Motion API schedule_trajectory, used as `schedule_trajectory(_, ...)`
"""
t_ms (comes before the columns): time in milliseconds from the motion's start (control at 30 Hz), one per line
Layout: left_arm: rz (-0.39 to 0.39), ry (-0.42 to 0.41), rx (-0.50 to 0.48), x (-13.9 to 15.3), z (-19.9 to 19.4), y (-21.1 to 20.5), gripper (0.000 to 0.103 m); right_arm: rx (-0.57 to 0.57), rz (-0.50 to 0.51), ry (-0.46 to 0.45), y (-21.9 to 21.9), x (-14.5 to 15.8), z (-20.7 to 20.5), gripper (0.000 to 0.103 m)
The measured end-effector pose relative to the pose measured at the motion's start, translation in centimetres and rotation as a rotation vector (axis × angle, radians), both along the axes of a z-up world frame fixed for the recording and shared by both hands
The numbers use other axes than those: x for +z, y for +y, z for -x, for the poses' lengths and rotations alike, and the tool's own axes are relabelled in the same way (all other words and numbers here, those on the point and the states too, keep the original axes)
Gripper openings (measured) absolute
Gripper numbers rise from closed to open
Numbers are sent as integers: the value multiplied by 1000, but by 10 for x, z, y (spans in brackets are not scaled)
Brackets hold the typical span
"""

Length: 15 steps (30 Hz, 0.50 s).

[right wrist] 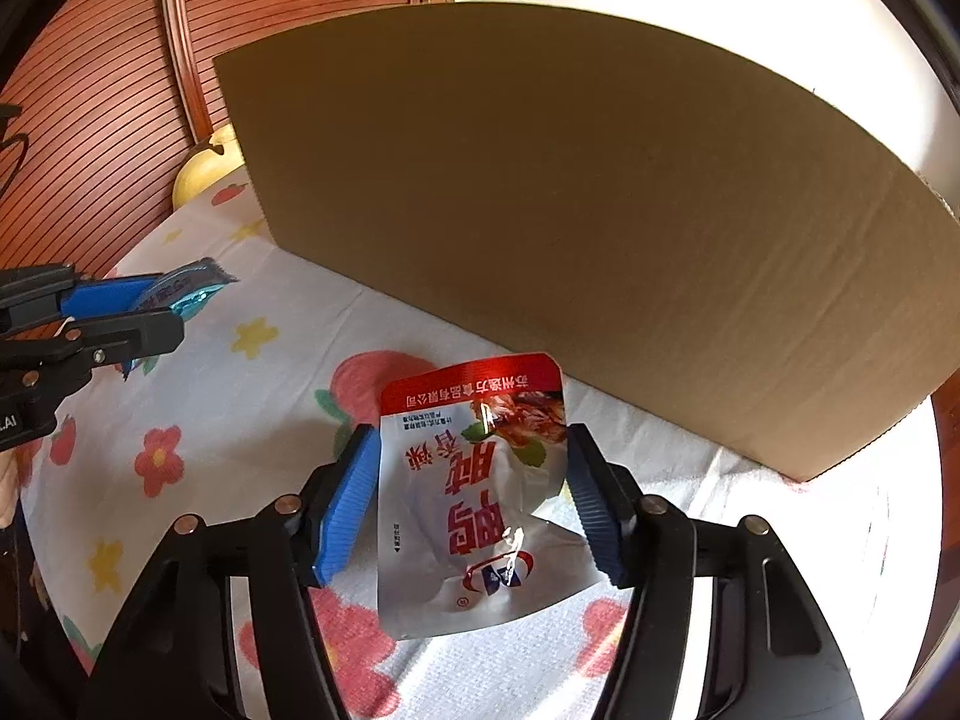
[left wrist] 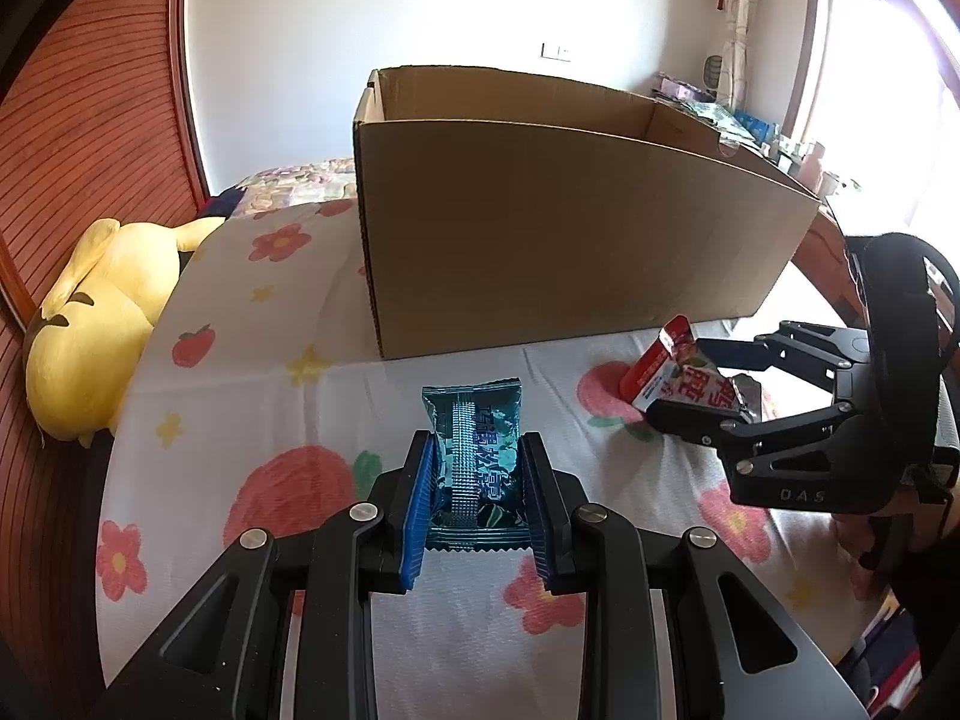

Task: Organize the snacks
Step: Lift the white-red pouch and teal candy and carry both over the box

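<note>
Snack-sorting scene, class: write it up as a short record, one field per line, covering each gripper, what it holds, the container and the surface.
Left gripper: shut on the teal snack packet, gripped at both sides
Right gripper: shut on the silver and red pouch, printing upside down in the right wrist view
Container: open cardboard box, behind both packets; contents not visible
Surface: flowered sheet
Other: yellow plush toy at the left, by the slatted wooden panel

left wrist: faces cardboard box (left wrist: 570,210) | right wrist: closer | shared: box
</note>
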State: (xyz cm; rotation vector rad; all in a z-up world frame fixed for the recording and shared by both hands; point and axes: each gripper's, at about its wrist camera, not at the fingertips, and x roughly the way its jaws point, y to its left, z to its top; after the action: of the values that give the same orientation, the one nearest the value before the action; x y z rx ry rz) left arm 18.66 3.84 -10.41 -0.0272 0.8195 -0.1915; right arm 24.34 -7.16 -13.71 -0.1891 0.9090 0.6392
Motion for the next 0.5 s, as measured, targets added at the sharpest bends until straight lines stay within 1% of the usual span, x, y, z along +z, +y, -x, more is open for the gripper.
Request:
schedule_trajectory(100,0,-1,-3,0,0,-1,29,-4,-20,2,-6,4,1,57)
schedule_trajectory(233,-2,-3,-7,1,1,-3,29,1,-34,14,-12,5,2,55)
schedule_trajectory(300,-1,-2,-8,0,0,-2,29,2,-44,17,-14,6,3,52)
schedule_trajectory(433,-1,2,-7,-2,-1,-3,29,6,-65,23,-20,9,8,48)
schedule_trajectory(467,0,3,-7,-2,-1,-3,29,-1,-74,13,-22,11,9,33)
schedule_trajectory(500,0,5,-7,-3,-2,-4,29,-5,-78,16,-22,12,8,32)
